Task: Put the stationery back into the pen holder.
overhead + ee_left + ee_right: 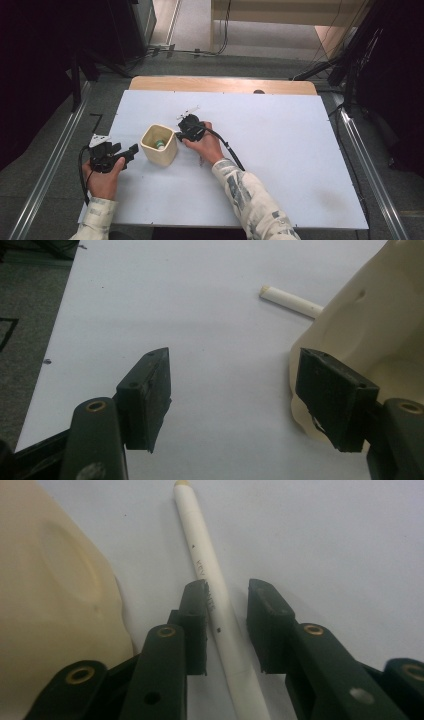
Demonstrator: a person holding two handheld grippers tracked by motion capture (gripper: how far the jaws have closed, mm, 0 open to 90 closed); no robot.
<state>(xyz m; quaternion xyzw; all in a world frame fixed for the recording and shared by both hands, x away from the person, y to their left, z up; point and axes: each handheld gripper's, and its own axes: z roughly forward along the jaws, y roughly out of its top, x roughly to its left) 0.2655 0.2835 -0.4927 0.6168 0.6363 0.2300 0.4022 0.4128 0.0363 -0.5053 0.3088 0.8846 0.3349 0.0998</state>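
The right claw [227, 630] straddles the white pen [212, 595] on the counter [280, 145], jaws apart, not yet clamped. The left claw [240, 400] gapes beside the cream cup [380, 325]

pen [215, 605] end cut off, cup [370, 330] contents perhaps unclear

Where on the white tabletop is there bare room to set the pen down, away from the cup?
The white tabletop lies bare right of the right gripper, out to its right edge. It is crowded at left: the cream square cup sits between the left gripper and the white pen, which lies between the right jaws.
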